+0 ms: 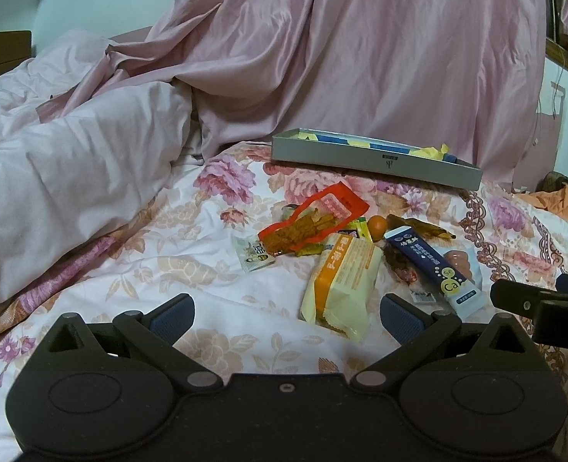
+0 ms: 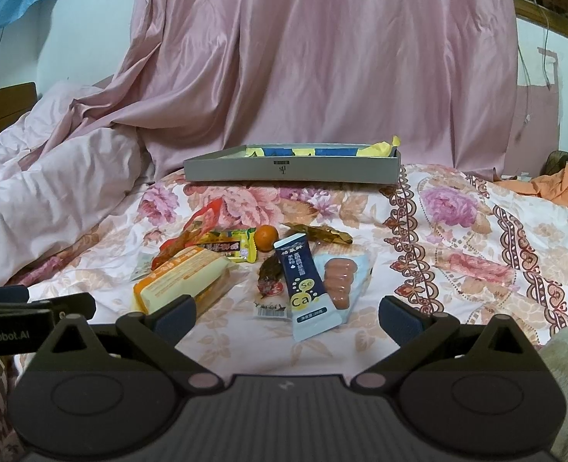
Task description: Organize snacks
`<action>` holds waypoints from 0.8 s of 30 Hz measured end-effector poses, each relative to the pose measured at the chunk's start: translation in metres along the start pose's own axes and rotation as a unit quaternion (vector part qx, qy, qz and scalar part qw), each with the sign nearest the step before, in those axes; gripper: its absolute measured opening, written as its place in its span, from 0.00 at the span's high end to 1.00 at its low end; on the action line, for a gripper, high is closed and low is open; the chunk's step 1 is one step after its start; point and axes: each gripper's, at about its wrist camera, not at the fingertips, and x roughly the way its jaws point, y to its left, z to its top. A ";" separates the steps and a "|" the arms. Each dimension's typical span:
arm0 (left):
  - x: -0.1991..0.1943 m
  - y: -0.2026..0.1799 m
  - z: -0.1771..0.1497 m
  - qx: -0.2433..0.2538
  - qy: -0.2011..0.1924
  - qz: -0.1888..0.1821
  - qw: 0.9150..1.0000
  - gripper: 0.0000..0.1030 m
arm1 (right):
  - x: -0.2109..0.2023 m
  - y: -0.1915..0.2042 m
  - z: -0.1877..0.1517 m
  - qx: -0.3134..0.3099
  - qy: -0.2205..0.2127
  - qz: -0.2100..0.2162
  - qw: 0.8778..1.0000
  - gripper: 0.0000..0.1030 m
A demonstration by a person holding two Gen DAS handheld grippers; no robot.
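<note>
A pile of snacks lies on the floral bedsheet. It holds a yellow-orange packet (image 1: 341,281) (image 2: 184,281), a red bag of brown strips (image 1: 311,223) (image 2: 199,227), a dark blue "Ca" stick (image 1: 434,269) (image 2: 307,288), a sausage pack (image 1: 459,263) (image 2: 339,281) and a small orange fruit (image 1: 377,225) (image 2: 266,237). A grey shallow box (image 1: 376,158) (image 2: 291,171) with blue and yellow packets stands behind the pile. My left gripper (image 1: 286,313) is open and empty just short of the yellow packet. My right gripper (image 2: 286,315) is open and empty in front of the blue stick.
A rumpled pink quilt (image 1: 72,177) (image 2: 53,192) lies at the left, and a pink curtain (image 1: 361,57) (image 2: 322,57) hangs behind the box. Orange cloth (image 1: 561,202) (image 2: 561,184) sits at the far right. The other gripper shows at the edge of each view, right gripper (image 1: 542,308) and left gripper (image 2: 22,315).
</note>
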 end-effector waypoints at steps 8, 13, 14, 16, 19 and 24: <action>-0.001 -0.004 -0.003 0.006 0.004 0.001 1.000 0.01 | 0.007 0.006 -0.006 -0.009 0.017 -0.006 1.000 0.00; 0.004 -0.009 -0.004 0.016 0.010 0.006 1.000 0.01 | 0.007 0.008 -0.002 -0.009 0.029 -0.006 1.000 0.00; 0.005 -0.010 -0.004 0.016 0.011 0.007 1.000 0.01 | 0.009 0.007 -0.001 -0.006 0.031 -0.005 0.999 0.00; 0.008 -0.011 -0.003 0.016 0.013 0.010 1.000 0.01 | 0.010 0.006 0.002 -0.001 0.035 -0.004 0.999 0.00; 0.015 -0.014 0.000 0.017 0.020 0.011 1.000 0.01 | 0.014 0.004 0.005 0.006 0.037 -0.003 0.999 0.00; 0.028 -0.020 0.006 0.026 0.030 0.010 0.999 0.01 | 0.023 -0.001 0.016 0.015 0.041 -0.003 0.999 0.00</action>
